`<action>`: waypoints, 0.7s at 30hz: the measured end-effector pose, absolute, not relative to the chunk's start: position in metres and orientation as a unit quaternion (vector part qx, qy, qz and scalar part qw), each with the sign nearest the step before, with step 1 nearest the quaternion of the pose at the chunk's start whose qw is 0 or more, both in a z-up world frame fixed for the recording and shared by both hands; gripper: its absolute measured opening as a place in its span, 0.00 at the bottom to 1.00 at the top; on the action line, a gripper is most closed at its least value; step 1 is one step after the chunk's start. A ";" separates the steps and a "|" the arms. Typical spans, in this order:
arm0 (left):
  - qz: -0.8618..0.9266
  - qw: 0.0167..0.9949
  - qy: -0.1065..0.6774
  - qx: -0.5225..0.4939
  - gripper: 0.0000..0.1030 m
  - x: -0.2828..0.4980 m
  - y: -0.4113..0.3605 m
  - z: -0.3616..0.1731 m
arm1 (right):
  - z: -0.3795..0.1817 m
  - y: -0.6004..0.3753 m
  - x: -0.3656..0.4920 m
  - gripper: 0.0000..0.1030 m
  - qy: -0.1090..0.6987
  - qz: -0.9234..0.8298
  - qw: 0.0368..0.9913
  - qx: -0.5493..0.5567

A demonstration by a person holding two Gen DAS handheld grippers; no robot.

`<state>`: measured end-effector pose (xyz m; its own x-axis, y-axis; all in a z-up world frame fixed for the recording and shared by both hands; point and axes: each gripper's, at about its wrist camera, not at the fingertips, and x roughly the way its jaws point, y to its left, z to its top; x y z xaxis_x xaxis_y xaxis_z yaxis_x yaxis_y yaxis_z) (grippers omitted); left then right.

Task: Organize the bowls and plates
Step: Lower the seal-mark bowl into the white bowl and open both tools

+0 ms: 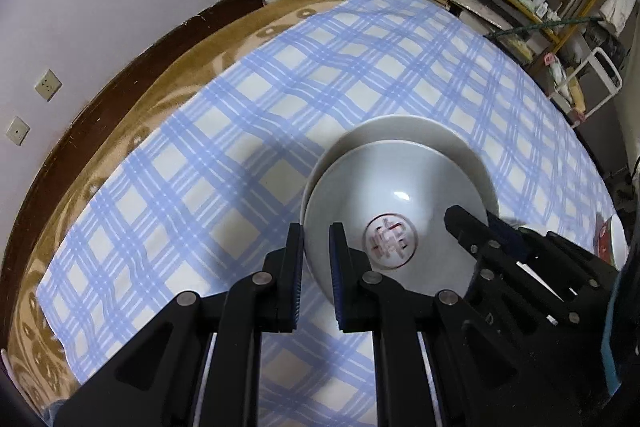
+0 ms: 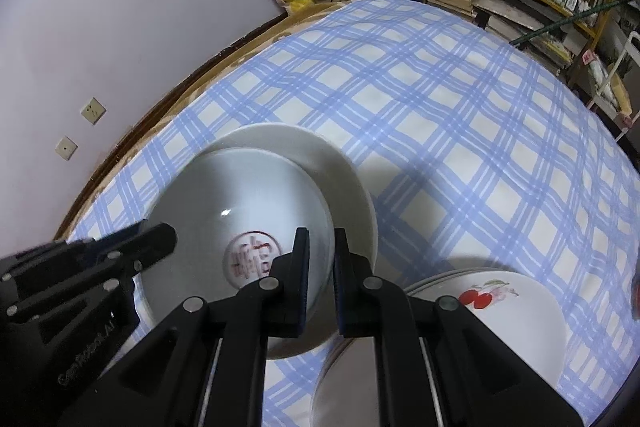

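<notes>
- We pinch the near left rim of the white bowl (image 1: 396,195) with our left tool (image 1: 317,259), its pads pressed on the wall.
- Our right tool (image 2: 320,263) pinches the same bowl's right rim.
- The bowl, with a red seal mark inside, sits over a second bowl (image 2: 344,163) on the blue-checked cloth (image 2: 460,99).
- A stack of plates (image 2: 512,311) with a cherry print lies just beside, to the right.

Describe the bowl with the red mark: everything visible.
The bowl with the red mark is glossy white, ceramic by the look, with a round red seal on its inner bottom. It sits upright, nested in a larger white bowl on the blue checked cloth. The left gripper clamps one side of its rim, the right gripper the opposite side.
</notes>
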<state>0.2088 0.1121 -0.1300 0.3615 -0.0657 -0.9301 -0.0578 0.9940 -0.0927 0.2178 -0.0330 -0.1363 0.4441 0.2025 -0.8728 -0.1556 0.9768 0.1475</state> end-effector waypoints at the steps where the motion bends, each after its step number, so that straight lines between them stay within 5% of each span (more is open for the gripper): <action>1: -0.002 0.822 0.566 -0.059 0.12 0.210 0.113 -0.131 | -0.136 -0.033 0.217 0.12 0.513 0.102 0.852 0.019; 21: 0.016 0.826 0.560 -0.061 0.17 0.199 0.119 -0.126 | -0.124 -0.057 0.204 0.14 0.493 0.110 0.860 0.070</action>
